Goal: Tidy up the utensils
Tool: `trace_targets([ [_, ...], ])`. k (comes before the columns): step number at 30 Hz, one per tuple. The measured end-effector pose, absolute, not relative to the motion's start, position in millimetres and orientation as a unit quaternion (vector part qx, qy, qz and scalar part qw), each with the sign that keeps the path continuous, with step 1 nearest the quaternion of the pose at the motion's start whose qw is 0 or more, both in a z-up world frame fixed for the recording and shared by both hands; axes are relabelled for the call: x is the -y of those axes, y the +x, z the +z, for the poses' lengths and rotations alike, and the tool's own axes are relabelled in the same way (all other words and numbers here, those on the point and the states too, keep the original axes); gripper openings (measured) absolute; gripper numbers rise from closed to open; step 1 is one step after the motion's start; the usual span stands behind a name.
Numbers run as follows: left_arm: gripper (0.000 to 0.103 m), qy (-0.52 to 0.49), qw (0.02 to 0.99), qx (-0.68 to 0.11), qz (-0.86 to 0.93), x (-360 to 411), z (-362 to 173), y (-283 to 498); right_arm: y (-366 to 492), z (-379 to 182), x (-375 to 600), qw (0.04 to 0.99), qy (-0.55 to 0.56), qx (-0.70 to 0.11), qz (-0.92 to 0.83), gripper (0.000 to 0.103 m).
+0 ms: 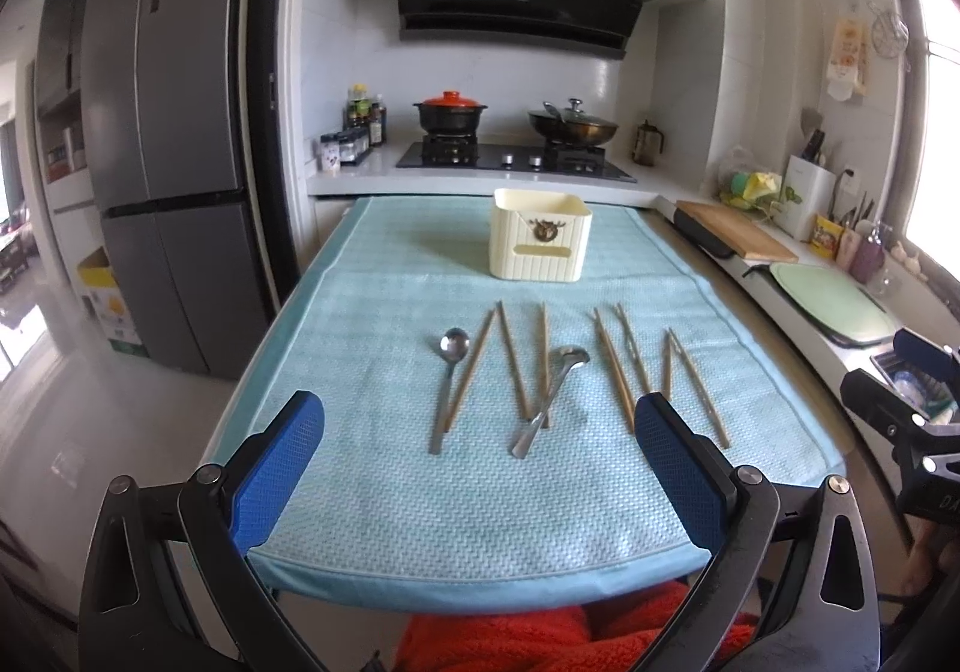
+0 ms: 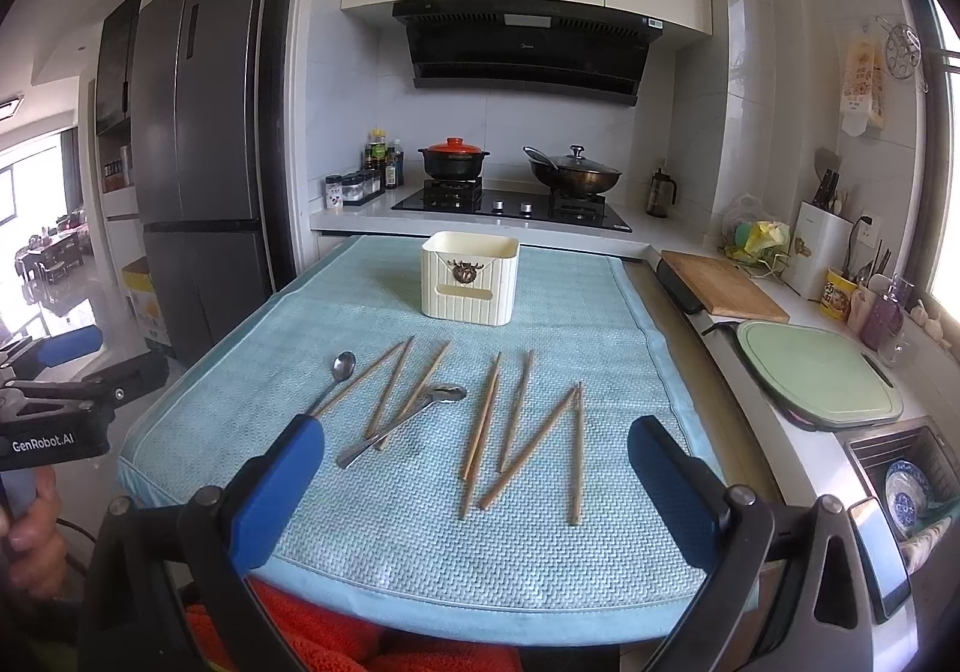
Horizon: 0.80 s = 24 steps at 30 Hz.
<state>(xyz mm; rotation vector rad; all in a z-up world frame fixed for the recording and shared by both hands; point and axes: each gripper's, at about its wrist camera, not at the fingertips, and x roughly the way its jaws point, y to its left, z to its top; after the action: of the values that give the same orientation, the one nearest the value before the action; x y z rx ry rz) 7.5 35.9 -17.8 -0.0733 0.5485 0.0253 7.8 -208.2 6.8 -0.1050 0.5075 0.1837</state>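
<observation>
A cream utensil holder (image 1: pixel 540 234) (image 2: pixel 470 277) stands upright at the far end of a light blue mat (image 1: pixel 372 312) (image 2: pixel 600 324). Several wooden chopsticks (image 1: pixel 613 369) (image 2: pixel 480 426) lie scattered across the mat's middle. One metal spoon (image 1: pixel 445 390) (image 2: pixel 336 378) lies at the left; a second spoon (image 1: pixel 549 402) (image 2: pixel 408 420) crosses some chopsticks. My left gripper (image 1: pixel 480 426) is open and empty above the mat's near edge. My right gripper (image 2: pixel 477 450) is open and empty, also near the front edge.
A stove with a red-lidded pot (image 2: pixel 453 159) and a wok (image 2: pixel 573 174) sits behind the mat. A wooden board (image 2: pixel 720 282), a green board (image 2: pixel 816 372) and a sink with dishes (image 2: pixel 906 486) line the right counter. A fridge (image 1: pixel 174 162) stands at left.
</observation>
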Motion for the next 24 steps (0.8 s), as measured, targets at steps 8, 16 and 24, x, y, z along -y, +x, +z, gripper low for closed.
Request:
trace_targets([
  [8,0.103,-0.044,0.961,-0.272,0.03,-52,-21,15,16,8,206,0.96,-0.045,-0.254,0.111,0.103],
  [16,0.103,-0.04,0.959,-0.279,0.022,-60,-22,29,28,7,222,0.96,-0.02,-0.261,0.1,0.103],
  [24,0.103,-0.046,0.95,-0.308,0.015,-73,-40,62,68,3,255,0.955,-0.015,-0.292,0.054,0.076],
])
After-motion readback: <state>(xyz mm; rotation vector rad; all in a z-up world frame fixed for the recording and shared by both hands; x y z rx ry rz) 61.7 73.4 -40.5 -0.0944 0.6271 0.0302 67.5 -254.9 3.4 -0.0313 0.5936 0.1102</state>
